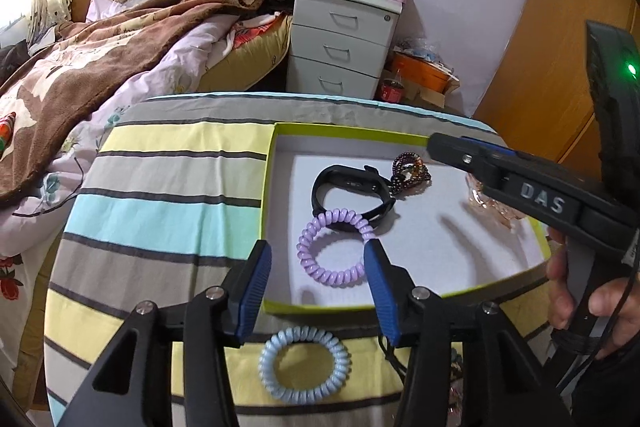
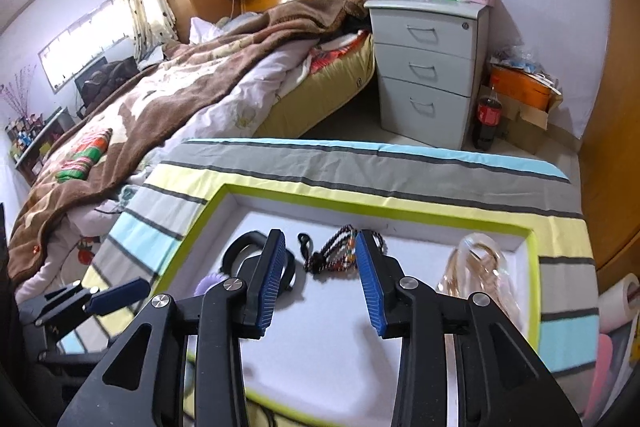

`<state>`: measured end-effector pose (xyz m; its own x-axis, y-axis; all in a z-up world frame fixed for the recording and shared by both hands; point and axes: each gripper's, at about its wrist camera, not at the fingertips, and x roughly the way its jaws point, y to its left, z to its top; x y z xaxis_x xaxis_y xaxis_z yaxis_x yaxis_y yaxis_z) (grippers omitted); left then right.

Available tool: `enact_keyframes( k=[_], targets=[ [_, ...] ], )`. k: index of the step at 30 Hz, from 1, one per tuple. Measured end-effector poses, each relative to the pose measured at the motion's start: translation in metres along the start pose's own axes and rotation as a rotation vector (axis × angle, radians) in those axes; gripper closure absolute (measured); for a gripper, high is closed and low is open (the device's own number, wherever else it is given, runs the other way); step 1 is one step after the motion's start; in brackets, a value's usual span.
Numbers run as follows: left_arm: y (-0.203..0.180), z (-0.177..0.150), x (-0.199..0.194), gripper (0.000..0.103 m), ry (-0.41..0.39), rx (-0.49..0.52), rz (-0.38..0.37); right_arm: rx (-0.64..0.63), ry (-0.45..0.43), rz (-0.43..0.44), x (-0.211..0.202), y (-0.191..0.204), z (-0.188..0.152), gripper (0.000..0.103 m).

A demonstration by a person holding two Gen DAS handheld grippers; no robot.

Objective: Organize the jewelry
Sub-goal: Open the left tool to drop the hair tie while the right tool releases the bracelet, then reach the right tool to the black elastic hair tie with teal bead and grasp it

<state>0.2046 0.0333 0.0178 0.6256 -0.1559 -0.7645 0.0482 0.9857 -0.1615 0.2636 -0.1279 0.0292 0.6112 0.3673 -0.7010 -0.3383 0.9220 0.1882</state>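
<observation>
A green-rimmed white tray (image 1: 276, 147) lies on the striped table. It holds a purple spiral hair tie (image 1: 332, 247), a black wristband (image 1: 348, 191), a dark beaded bracelet (image 1: 412, 173) and a pale gold piece (image 1: 496, 207). A light blue spiral hair tie (image 1: 304, 365) lies on the cloth in front of the tray, just below my open, empty left gripper (image 1: 318, 263). My right gripper (image 2: 320, 267) is open and empty above the tray, with the beaded bracelet (image 2: 340, 251) between its fingers and the gold piece (image 2: 480, 267) to its right.
The striped cloth (image 1: 168, 187) covers a small table. A bed with a brown blanket (image 1: 100, 47) stands to the left, a white drawer unit (image 1: 340, 43) behind, and wooden wardrobes (image 1: 560, 27) at right. A tape roll (image 2: 616, 303) lies beyond the table's right edge.
</observation>
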Motion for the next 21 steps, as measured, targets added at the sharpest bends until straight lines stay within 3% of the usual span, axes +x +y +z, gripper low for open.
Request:
enact_keyframes(
  k=[10, 21],
  targets=[
    [0.012, -0.022, -0.039, 0.048, -0.042, -0.030, -0.019, 0.024, -0.028, 0.013, -0.048, -0.001, -0.049, 0.065],
    [0.034, -0.052, -0.055, 0.045, -0.033, -0.070, 0.006, -0.061, 0.014, 0.071, -0.058, 0.027, -0.090, 0.065]
  ],
)
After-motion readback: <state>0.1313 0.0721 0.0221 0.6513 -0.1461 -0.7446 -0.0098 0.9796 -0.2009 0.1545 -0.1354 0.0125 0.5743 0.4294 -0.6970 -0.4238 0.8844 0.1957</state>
